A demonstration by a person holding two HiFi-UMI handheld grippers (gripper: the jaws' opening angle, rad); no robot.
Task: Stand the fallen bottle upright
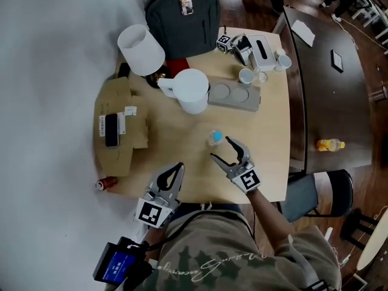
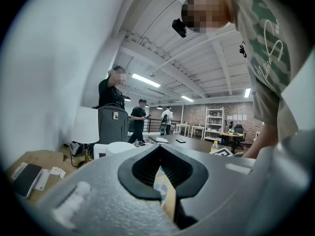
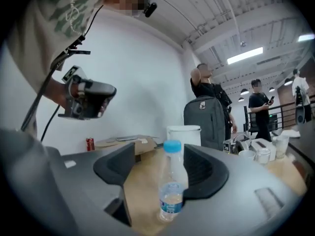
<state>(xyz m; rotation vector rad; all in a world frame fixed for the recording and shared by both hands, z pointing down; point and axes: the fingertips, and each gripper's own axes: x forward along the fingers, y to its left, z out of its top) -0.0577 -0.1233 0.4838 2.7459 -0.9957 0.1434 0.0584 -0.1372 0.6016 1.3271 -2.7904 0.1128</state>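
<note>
1. At the table's [image 1: 182, 144] near-left edge I have the left gripper [image 1: 176, 168] with its jaw tips met and nothing between them. It is well apart from the bottle.
2. Left gripper view: through the slot between those closed jaws, only a narrow strip of the bottle [image 2: 160, 187] shows, with part of its label. Cap and base are cut off by the jaws.
3. Bottle [image 1: 214, 138] stands upright on the table, right of centre, blue cap on top.
4. Right gripper [image 1: 221, 148]: jaws wide apart, gripping nothing. The bottle stands between them, out near the tips.
5. Right gripper view: bottle [image 3: 172, 181] is nearer the jaw at that view's right, with a clear gap to the other jaw. I cannot tell whether it touches the nearer pad.
6. Head view looks steeply down, so mostly the cap shows and the body is foreshortened.
</note>
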